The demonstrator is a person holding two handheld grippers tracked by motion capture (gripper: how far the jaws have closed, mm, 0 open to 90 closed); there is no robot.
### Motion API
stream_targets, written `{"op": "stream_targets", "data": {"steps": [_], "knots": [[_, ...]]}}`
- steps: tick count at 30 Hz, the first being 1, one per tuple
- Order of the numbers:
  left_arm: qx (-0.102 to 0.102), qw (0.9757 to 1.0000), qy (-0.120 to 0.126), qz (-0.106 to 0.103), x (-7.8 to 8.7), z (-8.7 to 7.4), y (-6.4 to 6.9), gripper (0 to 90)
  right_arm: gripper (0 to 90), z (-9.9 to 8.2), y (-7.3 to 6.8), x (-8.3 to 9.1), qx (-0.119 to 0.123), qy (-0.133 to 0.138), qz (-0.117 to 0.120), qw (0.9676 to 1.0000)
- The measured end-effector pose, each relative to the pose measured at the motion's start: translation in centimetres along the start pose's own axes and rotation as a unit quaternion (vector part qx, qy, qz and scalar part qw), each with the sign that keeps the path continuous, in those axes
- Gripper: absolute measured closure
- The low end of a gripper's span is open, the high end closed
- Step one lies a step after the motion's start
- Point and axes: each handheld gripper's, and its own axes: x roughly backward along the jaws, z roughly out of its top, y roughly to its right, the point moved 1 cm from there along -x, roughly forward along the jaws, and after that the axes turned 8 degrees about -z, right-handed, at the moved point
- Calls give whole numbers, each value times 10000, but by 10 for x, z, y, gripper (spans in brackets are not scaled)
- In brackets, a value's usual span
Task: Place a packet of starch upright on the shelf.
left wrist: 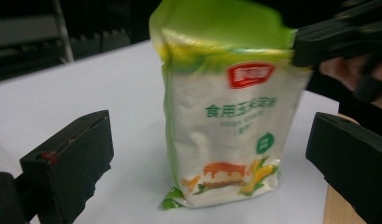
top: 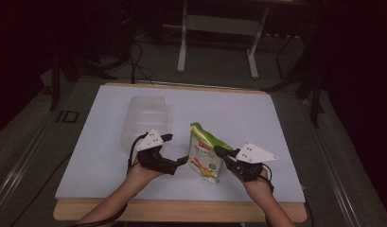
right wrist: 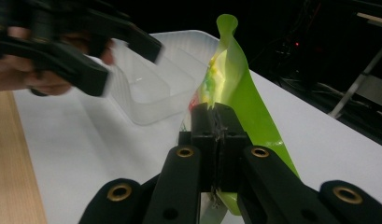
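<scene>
A green and white stand-up pouch (top: 204,156) with a corn picture stands upright on the white table top (top: 96,156), near the front middle. My right gripper (top: 219,152) is shut on the pouch's upper side edge. In the right gripper view both jaws press together on the green film (right wrist: 242,93). My left gripper (top: 176,150) is open just left of the pouch. In the left gripper view its two black pads (left wrist: 69,163) stand wide apart with the pouch (left wrist: 226,130) between and beyond them, untouched.
A clear plastic container (top: 146,118) sits behind the left gripper, and the right gripper view has it (right wrist: 151,79) beyond the pouch. The table's wooden front edge (top: 181,210) lies close to both hands. Metal stand legs (top: 217,28) and cables are on the floor beyond.
</scene>
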Motion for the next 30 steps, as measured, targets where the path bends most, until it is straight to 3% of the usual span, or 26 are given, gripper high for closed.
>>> {"op": "stream_targets", "data": {"steps": [2, 8, 12, 17, 19, 20, 21, 24, 26, 27, 29, 30], "knots": [[105, 9999, -59, -57, -10, 2, -5, 9, 888, -1, -1, 2, -16, 17, 40, 10000], [169, 9991, -343, -161, -38, 5, -10, 9, 888, -2, -4, 3, 73, 43, 28, 10000], [475, 9980, -301, -298, -48, 8, -17, 9, 888, -1, -5, 3, 123, 42, 47, 9999], [207, 9974, -269, -637, -54, 16, -21, 9, 888, -1, -5, 3, 178, 44, 131, 9997], [90, 9964, -273, -798, -55, 17, -23, 103, 888, -1, -4, 2, 172, 38, 178, 9997], [67, 9956, -259, -897, -55, 18, -24, 103, 888, -1, -4, 2, 172, 38, 178, 9997], [54, 9947, -261, -995, -56, 19, -25, 171, 888, -1, -3, 1, 139, 44, 231, 9996], [151, 9922, -265, -1205, -58, 19, -26, 210, 888, -1, -3, 1, 108, 45, 269, 9996], [62, 9928, -260, -1167, -58, 18, -24, 247, 888, -1, -2, 1, 106, 33, 287, 9995], [-64, 9934, -285, -1109, -58, 17, -22, 345, 888, -1, -2, 0, 106, 17, 311, 9995], [-86, 9933, -324, -1105, -58, 17, -20, 477, 888, -2, -3, -1, 105, -16, 349, 9993], [-88, 9931, -353, -1113, -58, 17, -19, 477, 888, -2, -3, -1, 105, -16, 349, 9993]]}}
